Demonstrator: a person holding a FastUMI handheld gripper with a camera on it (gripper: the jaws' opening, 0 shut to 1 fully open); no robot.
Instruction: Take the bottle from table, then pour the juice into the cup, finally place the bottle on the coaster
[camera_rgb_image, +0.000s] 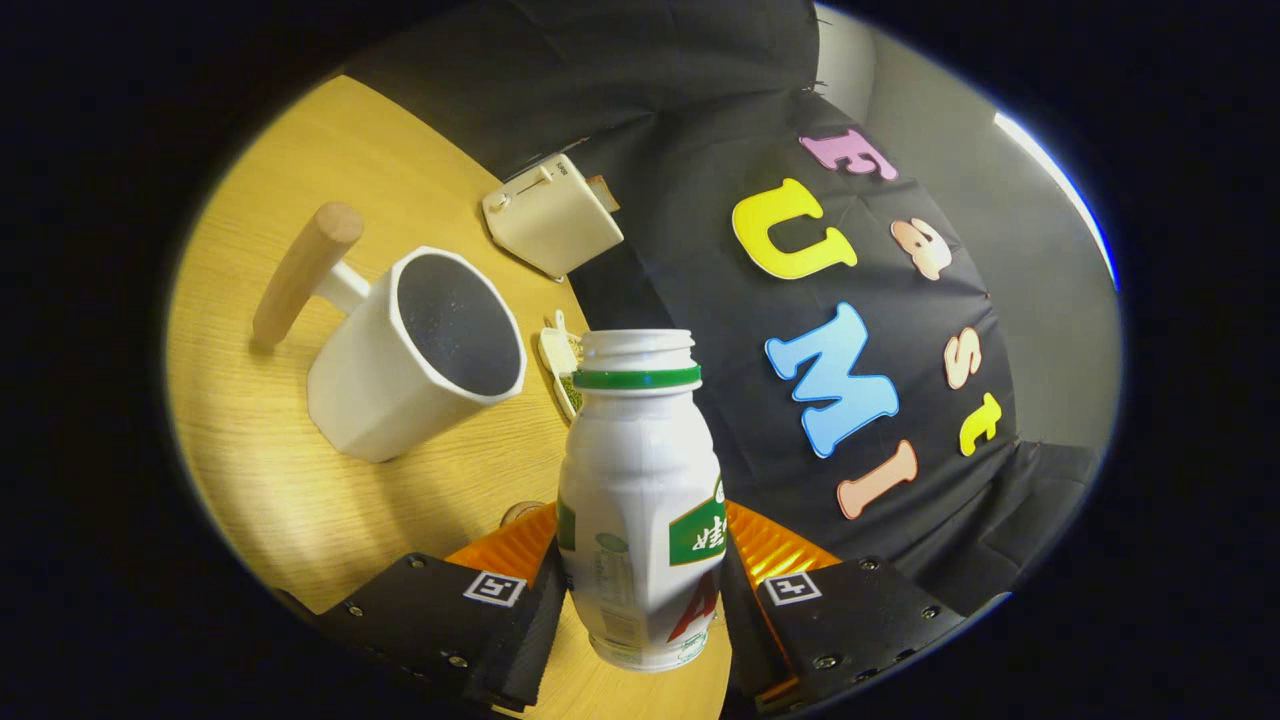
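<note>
The jaws pinch the bottle (640, 490) at its waist (cap off), lifted and tilted toward the cup (415, 350) near the worktop's (300, 500) far edge, ready for pouring.

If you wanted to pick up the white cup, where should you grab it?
Grab the wooden handle. It sticks out from the cup on the side away from the bottle, with bare table around it. The hand-held gripper is shut on the bottle now.
</note>
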